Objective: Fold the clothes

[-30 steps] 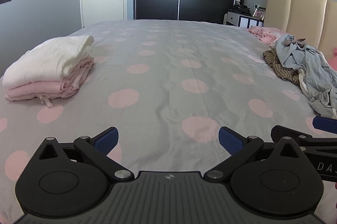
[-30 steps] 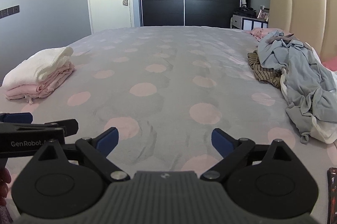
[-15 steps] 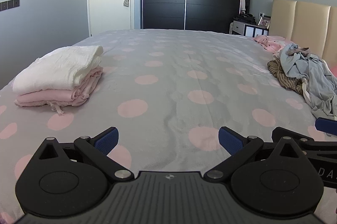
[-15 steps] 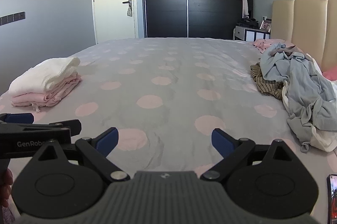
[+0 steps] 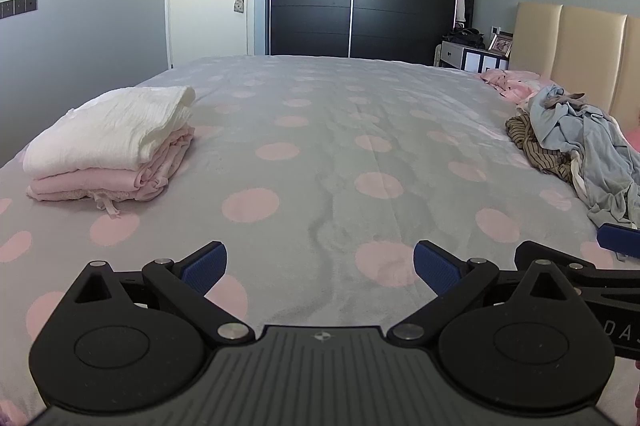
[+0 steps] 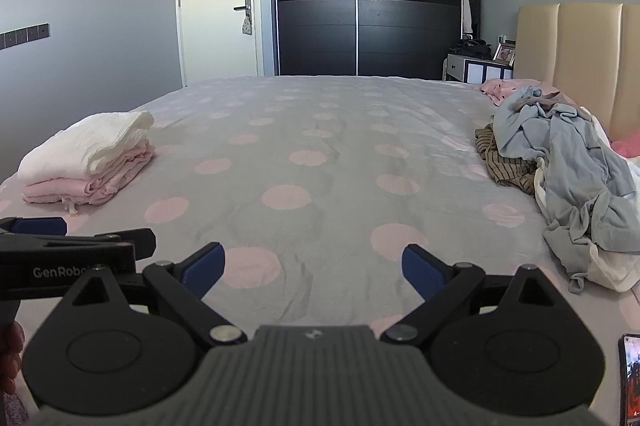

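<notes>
**Two pieces folded, heap still waiting**

Bed (image 5: 320, 129): grey cover, pink dots, middle bare.

Done so far: a neat stack (image 5: 108, 145) at the bed's left side, a white piece on top of folded pink. At least two garments, edges squared; a thin tie hangs from the lowest layer.

Left to do: a loose heap (image 6: 560, 177) on the right, near the headboard. Blue-grey fabric lies over a striped brown piece, with white showing beneath. A pink garment (image 6: 500, 87) sits beyond it, crumpled. Count unclear, at least four. I judge the task under halfway.

Left tool (image 5: 320, 262): jaws wide apart, nothing between them, low over the near bed edge, pointing across the bare middle. Right tool (image 6: 312, 264): likewise spread wide and empty, just beside the left one.

Neither tool touches cloth. Heap is well off to the right of both. Next step, by my guess: reach right and draw one garment out onto the bare middle.
</notes>
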A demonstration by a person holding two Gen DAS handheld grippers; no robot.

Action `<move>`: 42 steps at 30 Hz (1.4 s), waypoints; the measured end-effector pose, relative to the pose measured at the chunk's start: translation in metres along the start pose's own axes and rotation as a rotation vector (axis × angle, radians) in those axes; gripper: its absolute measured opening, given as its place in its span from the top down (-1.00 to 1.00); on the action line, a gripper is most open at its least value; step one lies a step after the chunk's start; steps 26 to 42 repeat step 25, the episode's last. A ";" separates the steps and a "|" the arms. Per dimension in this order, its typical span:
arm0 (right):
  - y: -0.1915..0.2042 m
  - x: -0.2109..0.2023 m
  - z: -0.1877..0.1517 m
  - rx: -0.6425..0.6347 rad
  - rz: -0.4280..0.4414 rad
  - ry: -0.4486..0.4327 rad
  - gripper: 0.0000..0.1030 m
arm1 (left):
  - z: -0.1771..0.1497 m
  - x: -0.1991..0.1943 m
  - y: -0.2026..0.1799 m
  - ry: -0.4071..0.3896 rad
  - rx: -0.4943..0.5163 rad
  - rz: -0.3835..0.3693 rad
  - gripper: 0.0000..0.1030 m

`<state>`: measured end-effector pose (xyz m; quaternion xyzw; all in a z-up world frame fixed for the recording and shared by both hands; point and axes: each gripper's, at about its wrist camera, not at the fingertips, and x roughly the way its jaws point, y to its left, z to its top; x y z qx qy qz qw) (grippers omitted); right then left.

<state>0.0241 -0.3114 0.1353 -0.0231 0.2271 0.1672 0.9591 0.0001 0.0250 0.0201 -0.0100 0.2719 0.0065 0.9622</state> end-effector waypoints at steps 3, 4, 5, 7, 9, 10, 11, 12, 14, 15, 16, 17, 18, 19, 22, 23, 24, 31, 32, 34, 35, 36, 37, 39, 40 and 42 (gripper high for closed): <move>0.000 0.000 0.000 0.002 0.000 0.002 -0.87 | 0.000 0.000 0.000 0.000 0.000 -0.002 -0.98; 0.000 0.000 0.000 0.002 0.001 0.002 -0.87 | 0.000 0.000 -0.001 0.001 0.000 -0.003 -0.98; 0.000 0.000 0.000 0.003 0.002 0.002 -0.87 | 0.000 0.001 -0.001 0.003 0.000 -0.004 -0.98; -0.001 -0.001 0.000 0.004 0.003 0.000 -0.87 | 0.000 0.001 -0.002 0.005 0.004 -0.004 -0.98; -0.003 -0.001 0.000 0.005 0.001 -0.001 -0.87 | 0.000 0.001 -0.004 0.004 0.008 -0.003 -0.98; -0.003 -0.001 0.000 0.006 0.000 -0.001 -0.87 | 0.000 0.001 -0.005 0.002 0.011 -0.003 -0.98; -0.003 -0.001 0.000 0.009 0.000 0.000 -0.87 | 0.001 0.001 -0.005 0.000 0.013 -0.002 -0.98; -0.004 -0.001 0.001 0.011 0.000 0.000 -0.87 | 0.001 0.001 -0.006 -0.001 0.014 -0.002 -0.98; -0.003 -0.002 0.001 0.013 0.000 0.000 -0.87 | 0.000 0.000 -0.006 -0.002 0.016 -0.002 -0.98; -0.003 -0.002 0.001 0.014 0.001 0.000 -0.87 | 0.000 0.001 -0.006 -0.001 0.017 -0.003 -0.98; -0.003 -0.002 0.001 0.014 0.001 -0.002 -0.87 | 0.000 0.001 -0.006 -0.001 0.017 -0.003 -0.98; -0.003 -0.002 0.001 0.014 0.002 -0.003 -0.87 | 0.000 0.001 -0.006 -0.001 0.019 -0.003 -0.98; -0.003 -0.002 0.001 0.015 0.003 -0.003 -0.87 | 0.000 0.001 -0.006 -0.001 0.021 -0.003 -0.98; -0.003 -0.002 0.001 0.015 0.004 -0.003 -0.87 | 0.000 0.001 -0.006 -0.002 0.023 -0.003 -0.98; -0.005 -0.003 0.000 0.020 0.010 -0.004 -0.87 | 0.000 -0.001 -0.006 -0.009 0.027 -0.005 -0.97; -0.006 -0.004 0.000 0.022 0.013 -0.004 -0.87 | 0.000 -0.001 -0.006 -0.011 0.027 -0.005 -0.97; -0.006 -0.004 0.000 0.023 0.014 -0.005 -0.87 | 0.000 -0.002 -0.006 -0.013 0.027 -0.005 -0.97; -0.006 -0.005 0.000 0.022 0.013 -0.006 -0.87 | 0.000 -0.002 -0.006 -0.014 0.027 -0.005 -0.97; -0.006 -0.005 0.000 0.022 0.013 -0.006 -0.87 | 0.000 -0.002 -0.006 -0.014 0.027 -0.005 -0.97; -0.006 -0.005 0.000 0.022 0.013 -0.006 -0.87 | 0.000 -0.002 -0.006 -0.014 0.027 -0.005 -0.97; -0.006 -0.005 0.000 0.022 0.013 -0.006 -0.87 | 0.000 -0.002 -0.006 -0.014 0.027 -0.005 -0.97; -0.006 -0.005 0.000 0.022 0.013 -0.006 -0.87 | 0.000 -0.002 -0.006 -0.014 0.027 -0.005 -0.97; -0.006 -0.005 0.000 0.022 0.013 -0.006 -0.87 | 0.000 -0.002 -0.006 -0.014 0.027 -0.005 -0.97; -0.006 -0.005 0.000 0.022 0.013 -0.006 -0.87 | 0.000 -0.002 -0.006 -0.014 0.027 -0.005 -0.97; -0.006 -0.005 0.000 0.022 0.013 -0.006 -0.87 | 0.000 -0.002 -0.006 -0.014 0.027 -0.005 -0.97; -0.006 -0.005 0.000 0.022 0.013 -0.006 -0.87 | 0.000 -0.002 -0.006 -0.014 0.027 -0.005 -0.97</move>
